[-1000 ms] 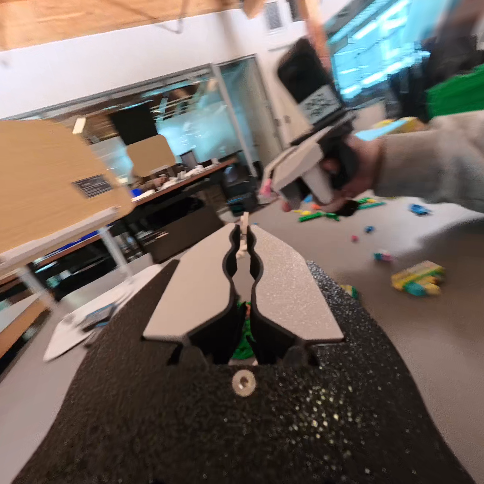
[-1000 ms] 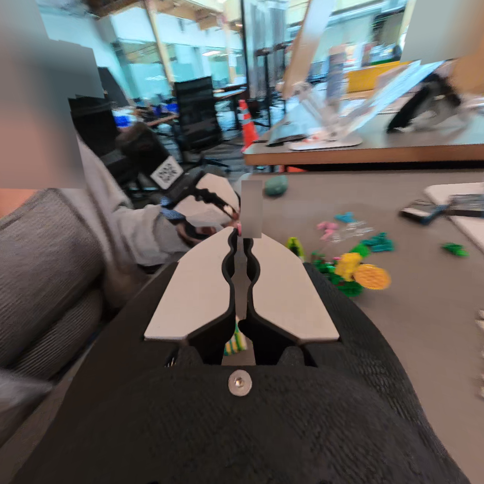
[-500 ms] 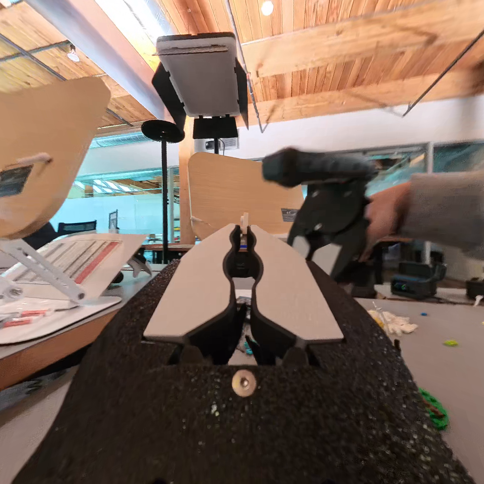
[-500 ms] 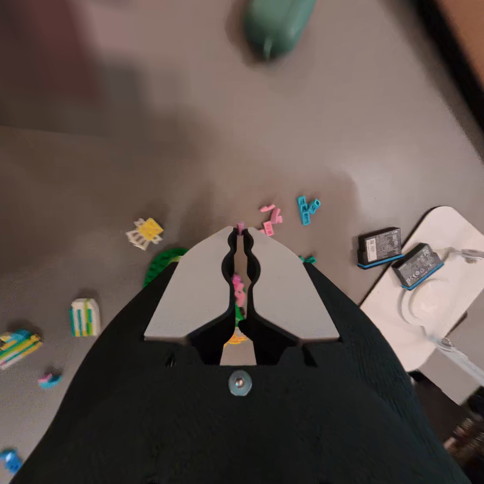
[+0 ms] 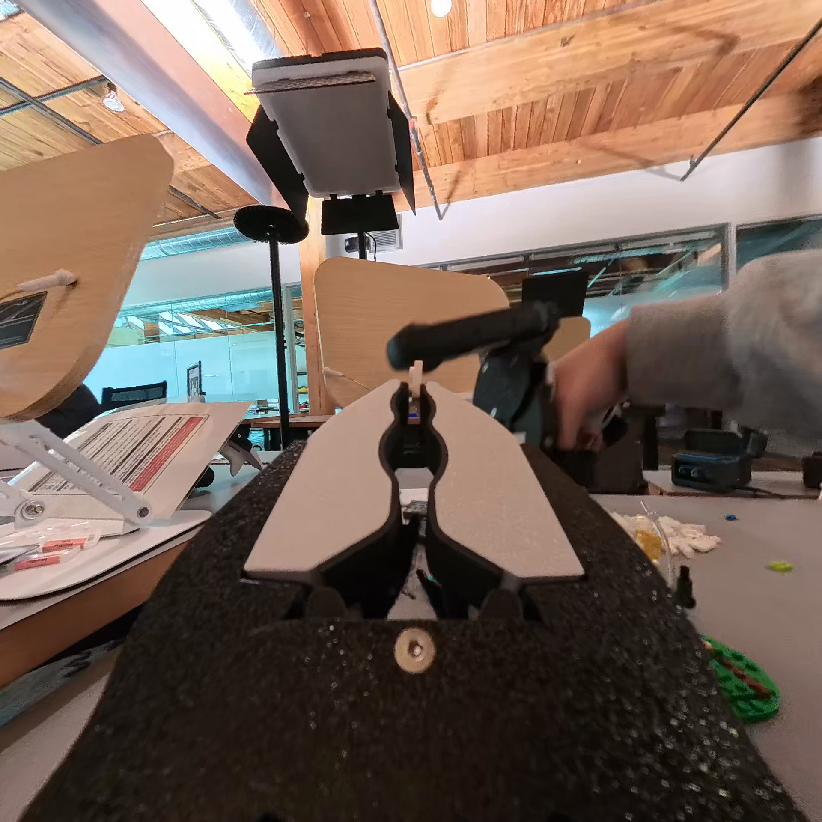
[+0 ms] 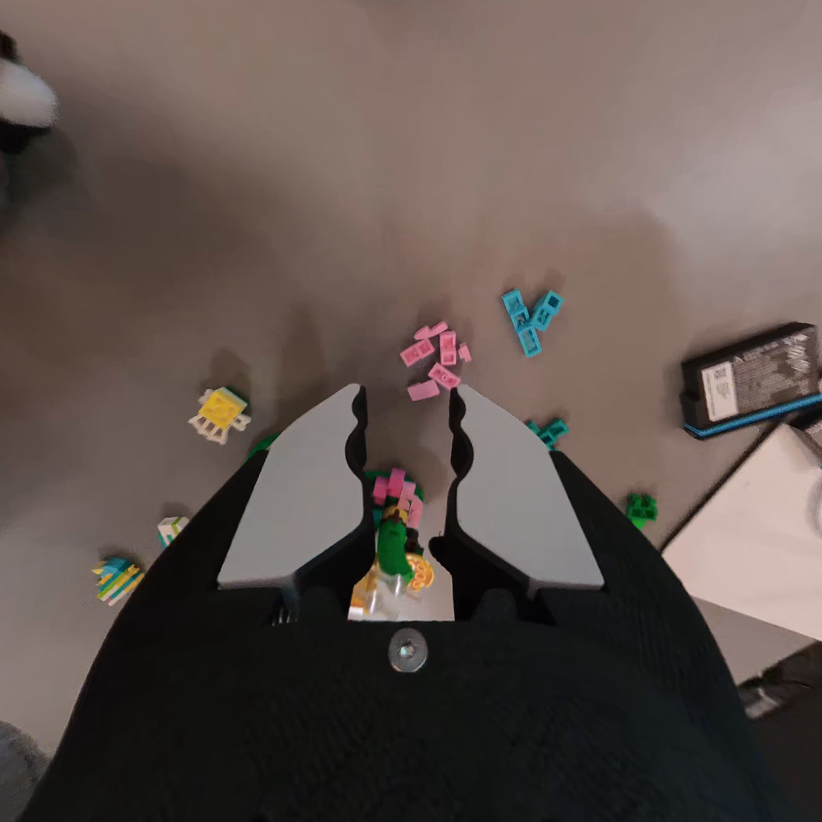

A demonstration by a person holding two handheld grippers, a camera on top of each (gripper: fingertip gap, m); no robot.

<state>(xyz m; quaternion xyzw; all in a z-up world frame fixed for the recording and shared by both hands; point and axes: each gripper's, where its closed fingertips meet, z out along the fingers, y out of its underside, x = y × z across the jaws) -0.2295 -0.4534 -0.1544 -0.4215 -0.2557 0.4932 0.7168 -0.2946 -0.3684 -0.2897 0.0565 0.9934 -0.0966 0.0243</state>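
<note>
My left gripper [image 5: 416, 390] is raised, looks level across the room, and is shut on a small white piece [image 5: 417, 376] that sticks up past its fingertips. The right gripper's black handle [image 5: 471, 338] and the hand holding it show just beyond it. My right gripper [image 6: 407, 393] points down at the grey table [image 6: 311, 200], open and empty. A heap of small pink bricks [image 6: 438, 356] lies just past its tips, one flat pink piece [image 6: 422, 391] between them. A green, pink and yellow brick build [image 6: 393, 525] lies under the jaws.
Blue bricks [image 6: 529, 320], teal bricks [image 6: 549, 431], a green brick [image 6: 640, 509] and a yellow-white build [image 6: 219, 409] lie around. A black battery [image 6: 751, 378] and white tray [image 6: 747, 533] sit right. A document stand [image 5: 133, 449] stands left, a green plate [image 5: 743, 685] lies right. The tips of one gripper are about 15 centimetres away from the tips of the other.
My right gripper turned down over the table and opened; the small pink piece at its tips left the grasp by the pink heap. My left gripper tilted up, still shut on the white piece.
</note>
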